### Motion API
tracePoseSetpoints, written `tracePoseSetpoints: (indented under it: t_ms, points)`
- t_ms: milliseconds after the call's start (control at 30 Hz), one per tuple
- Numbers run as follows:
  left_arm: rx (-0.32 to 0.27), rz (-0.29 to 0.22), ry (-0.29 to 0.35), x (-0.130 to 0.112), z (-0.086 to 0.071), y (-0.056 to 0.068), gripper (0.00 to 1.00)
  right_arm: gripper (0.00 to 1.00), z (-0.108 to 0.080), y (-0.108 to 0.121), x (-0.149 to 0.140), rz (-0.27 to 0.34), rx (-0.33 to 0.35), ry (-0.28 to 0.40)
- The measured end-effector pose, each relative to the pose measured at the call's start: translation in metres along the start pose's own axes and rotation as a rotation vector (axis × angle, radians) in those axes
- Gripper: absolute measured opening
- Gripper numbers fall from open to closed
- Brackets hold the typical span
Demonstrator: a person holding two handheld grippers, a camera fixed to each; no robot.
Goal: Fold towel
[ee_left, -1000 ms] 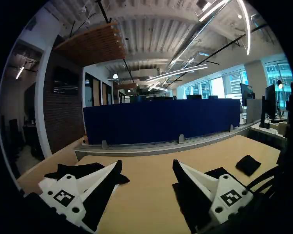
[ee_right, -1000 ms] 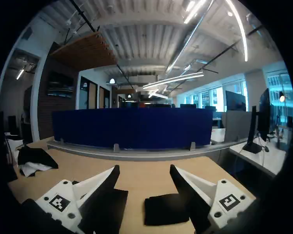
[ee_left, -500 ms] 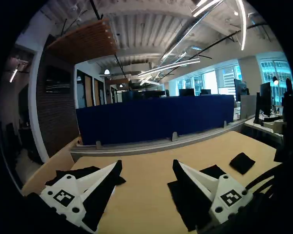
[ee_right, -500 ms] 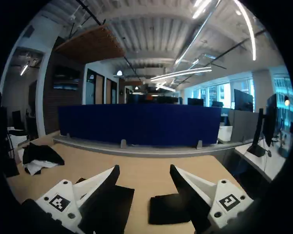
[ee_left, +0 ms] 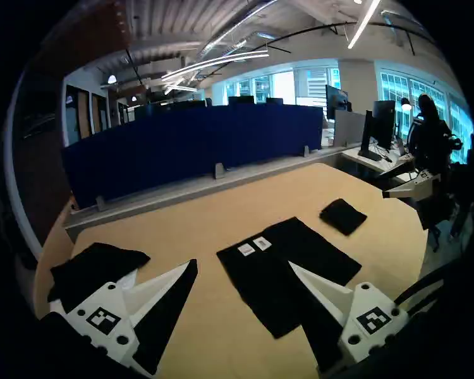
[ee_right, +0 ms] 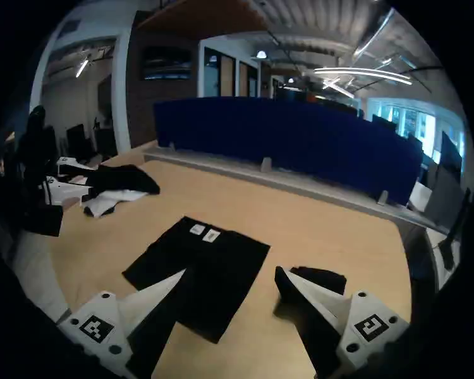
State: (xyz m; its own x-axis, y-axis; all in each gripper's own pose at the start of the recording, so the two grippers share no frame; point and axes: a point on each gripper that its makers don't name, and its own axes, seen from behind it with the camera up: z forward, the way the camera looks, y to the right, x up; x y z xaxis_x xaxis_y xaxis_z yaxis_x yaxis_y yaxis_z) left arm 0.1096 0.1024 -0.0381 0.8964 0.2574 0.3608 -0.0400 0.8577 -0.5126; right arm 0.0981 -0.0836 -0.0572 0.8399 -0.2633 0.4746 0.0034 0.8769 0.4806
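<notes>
Left gripper (ee_left: 241, 264) gapes above towel (ee_left: 300, 247) (apparently flat).

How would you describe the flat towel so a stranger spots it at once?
Look at the wooden table before the blue partition. The towel lies spread flat mid-table; unlike the small folded cloth and crumpled pile, it bears two white tags.

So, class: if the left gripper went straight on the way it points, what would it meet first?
Probably the spread black towel, near its tagged edge, since the open left gripper tilts down at it; depth is unclear, so perhaps bare table just beyond.
</notes>
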Motion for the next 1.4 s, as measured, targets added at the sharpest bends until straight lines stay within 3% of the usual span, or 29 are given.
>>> tracePoseSetpoints:
  t_ms: [200, 600, 900, 1400]
  points:
    - [-0.042, -0.01, -0.036, -0.01, 0.007, 0.011, 0.97, 1.0, 0.004, -0.008, -0.009, -0.033, 0.037, -0.04]
    - [-0.076, 0.03, -0.073, -0.036, 0.024, 0.03, 0.96, 1.0, 0.019, -0.016, -0.034, -0.063, 0.069, -0.08]
    - [-0.11, 0.06, -0.131, -0.078, 0.04, 0.044, 0.96, 1.0, 0.039, -0.021, -0.079, -0.078, 0.087, -0.138]
    - [-0.199, 0.099, -0.29, -0.153, 0.065, 0.065, 0.96, 0.99, 0.061, -0.029, -0.151, -0.118, 0.142, -0.265]
